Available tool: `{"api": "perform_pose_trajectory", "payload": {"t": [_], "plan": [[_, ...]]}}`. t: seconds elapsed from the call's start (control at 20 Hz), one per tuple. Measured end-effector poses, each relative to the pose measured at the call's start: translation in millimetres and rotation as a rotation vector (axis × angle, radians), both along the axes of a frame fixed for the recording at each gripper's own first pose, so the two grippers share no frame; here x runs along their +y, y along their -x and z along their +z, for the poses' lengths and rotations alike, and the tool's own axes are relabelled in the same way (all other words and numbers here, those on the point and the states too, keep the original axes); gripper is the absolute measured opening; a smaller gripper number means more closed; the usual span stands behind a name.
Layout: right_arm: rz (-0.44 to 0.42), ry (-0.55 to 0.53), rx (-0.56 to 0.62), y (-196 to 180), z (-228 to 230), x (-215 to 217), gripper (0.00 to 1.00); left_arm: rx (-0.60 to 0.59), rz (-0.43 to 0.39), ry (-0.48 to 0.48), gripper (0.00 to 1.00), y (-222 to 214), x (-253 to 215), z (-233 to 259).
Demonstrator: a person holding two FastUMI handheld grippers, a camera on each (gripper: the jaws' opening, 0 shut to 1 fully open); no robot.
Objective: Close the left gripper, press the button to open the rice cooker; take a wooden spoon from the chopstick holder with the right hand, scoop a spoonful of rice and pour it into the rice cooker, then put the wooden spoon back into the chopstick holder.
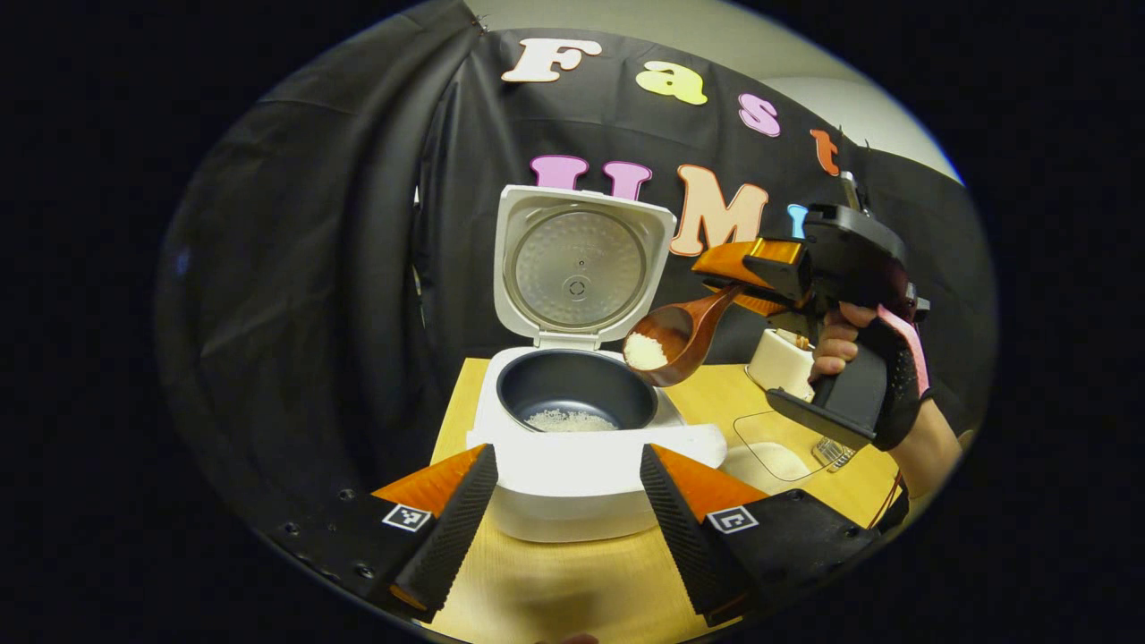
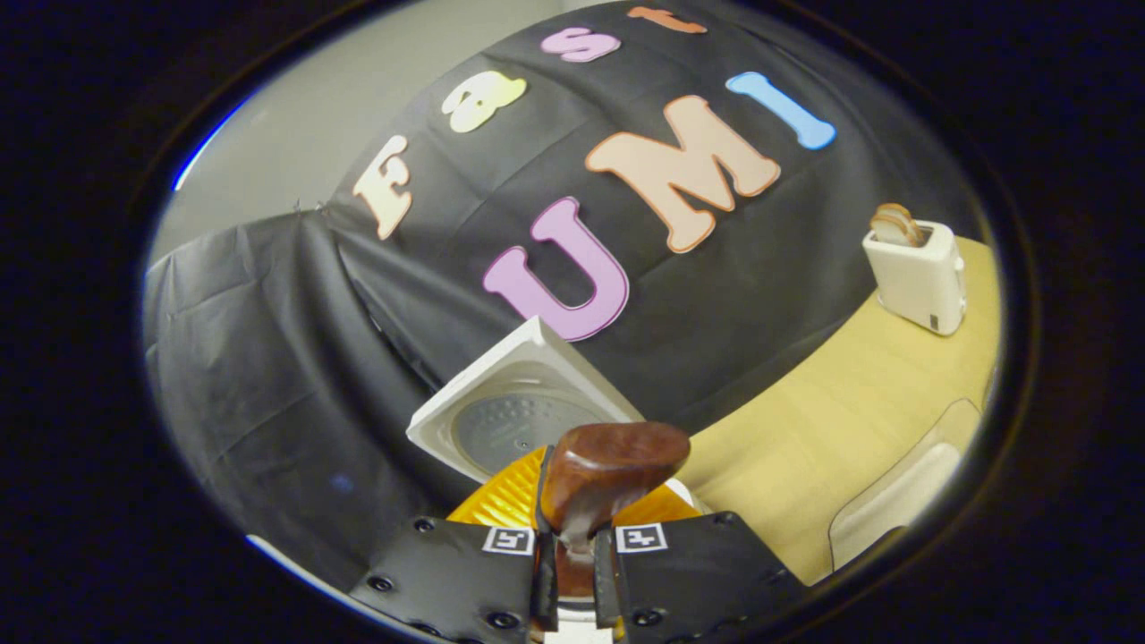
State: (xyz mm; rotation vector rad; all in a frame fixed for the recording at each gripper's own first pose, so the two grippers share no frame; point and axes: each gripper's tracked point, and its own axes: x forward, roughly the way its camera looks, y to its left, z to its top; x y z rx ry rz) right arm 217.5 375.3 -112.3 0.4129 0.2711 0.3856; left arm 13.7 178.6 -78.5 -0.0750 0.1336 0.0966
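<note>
Standing with its lid (image 1: 580, 266) swung fully upright, the white rice cooker (image 1: 572, 465) sits on the left part of the pale wooden table (image 1: 555, 581) in the left gripper view, its dark inner pot (image 1: 572, 394) holding a thin patch of white rice (image 1: 569, 420) at the bottom. The left gripper (image 1: 567, 501) hangs near the cooker's front with its two fingers spread wide apart, gripping nothing. To the right, the right gripper (image 1: 735, 284), held by a gloved hand (image 1: 872, 358), pinches the handle of a dark brown wooden spoon (image 1: 675, 340); the spoon's bowl is tilted above the pot's right rim and carries a small heap of rice. Behind that hand stands a white toaster (image 1: 780, 360), and a clear container (image 1: 778, 456) with rice lies on the table to the right of the cooker. Black cloth forms the far wall, with a pale wall above it. In the right gripper view, the right gripper (image 2: 572, 559) is pressed together on the spoon (image 2: 601, 478), whose rounded brown handle end rises between its fingers; the cooker lid (image 2: 514, 411) shows just beyond, tilted. The table (image 2: 859, 402) stretches to the right, with the toaster (image 2: 917, 273) at its far edge holding a slice of bread (image 2: 894, 224).
</note>
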Motion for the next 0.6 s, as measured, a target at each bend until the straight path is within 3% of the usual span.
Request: {"api": "perform_pose_trajectory", "payload": {"t": [0.3, 0.6], "plan": [[0.06, 0.328, -0.168, -5, -3, 46, 0.19, 0.002, 0.019, -0.008, 0.95, 2, 8, -3], [0.104, 0.572, -0.34, 1, -2, 69, 0.17, -0.001, 0.023, -0.016, 0.93, 1, 12, -4]]}}
